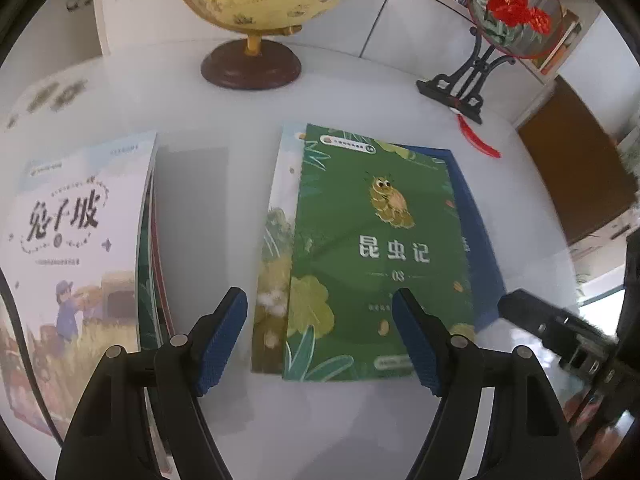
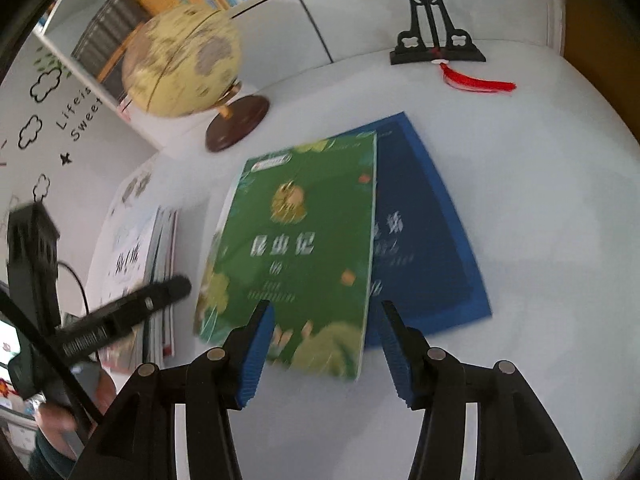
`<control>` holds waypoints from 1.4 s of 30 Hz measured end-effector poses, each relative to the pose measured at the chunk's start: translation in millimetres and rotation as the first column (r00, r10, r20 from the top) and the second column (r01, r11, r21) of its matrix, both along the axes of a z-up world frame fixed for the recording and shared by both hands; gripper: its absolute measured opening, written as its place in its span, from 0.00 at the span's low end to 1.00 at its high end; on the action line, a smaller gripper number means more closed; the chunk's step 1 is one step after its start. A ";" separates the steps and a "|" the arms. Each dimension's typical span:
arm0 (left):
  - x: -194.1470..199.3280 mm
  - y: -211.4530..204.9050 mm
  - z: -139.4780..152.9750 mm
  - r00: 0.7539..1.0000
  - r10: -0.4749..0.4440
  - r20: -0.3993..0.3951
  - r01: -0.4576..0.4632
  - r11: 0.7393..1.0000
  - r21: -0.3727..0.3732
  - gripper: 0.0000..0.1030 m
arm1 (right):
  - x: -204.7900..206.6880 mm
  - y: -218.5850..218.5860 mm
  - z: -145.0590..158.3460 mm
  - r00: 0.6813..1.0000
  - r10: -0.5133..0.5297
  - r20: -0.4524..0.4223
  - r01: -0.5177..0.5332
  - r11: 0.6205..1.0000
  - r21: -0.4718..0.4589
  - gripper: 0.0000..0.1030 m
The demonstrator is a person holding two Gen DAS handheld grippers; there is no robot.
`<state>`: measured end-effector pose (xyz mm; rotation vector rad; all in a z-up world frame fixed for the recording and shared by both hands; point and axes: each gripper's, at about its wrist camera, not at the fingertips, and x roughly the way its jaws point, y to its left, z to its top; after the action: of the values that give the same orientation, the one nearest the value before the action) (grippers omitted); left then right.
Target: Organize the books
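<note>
A green book (image 1: pixel 372 256) lies on top of a small pile at the table's middle, over a blue book (image 1: pixel 476 240) and a pale book (image 1: pixel 276 256). A second stack topped by a white illustrated book (image 1: pixel 76 248) lies to its left. My left gripper (image 1: pixel 320 340) is open and empty, its jaws either side of the green book's near edge. In the right wrist view the green book (image 2: pixel 304 248) overlaps the blue book (image 2: pixel 420 232). My right gripper (image 2: pixel 326 350) is open and empty over the green book's near right corner. The left stack (image 2: pixel 136 264) shows behind the other gripper's finger.
A yellow globe (image 1: pixel 260 4) on a brown base stands at the back of the white table (image 1: pixel 360 88). A round fan with red flowers (image 1: pixel 512 12) on a black stand with a red tassel (image 2: pixel 476 82) stands back right. Bookshelves line the wall behind.
</note>
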<state>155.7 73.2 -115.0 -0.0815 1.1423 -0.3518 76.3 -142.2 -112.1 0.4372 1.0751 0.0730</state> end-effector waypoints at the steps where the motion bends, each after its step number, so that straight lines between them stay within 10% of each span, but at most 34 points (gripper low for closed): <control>1: 0.3 -2.0 -0.5 1.000 0.006 0.007 -0.006 1.000 0.009 0.71 | 5.1 -3.7 -1.8 1.000 0.007 0.001 -0.007 1.000 0.002 0.50; 42: -5.2 -19.2 -38.7 0.995 0.103 -0.016 -0.103 0.995 0.004 0.71 | 42.5 1.6 -45.3 0.989 0.145 -0.034 -0.146 0.989 -0.039 0.50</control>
<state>150.5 54.1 -153.8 -0.1403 1.1502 -0.2582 118.8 -140.6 -157.4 0.3231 1.1365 0.1735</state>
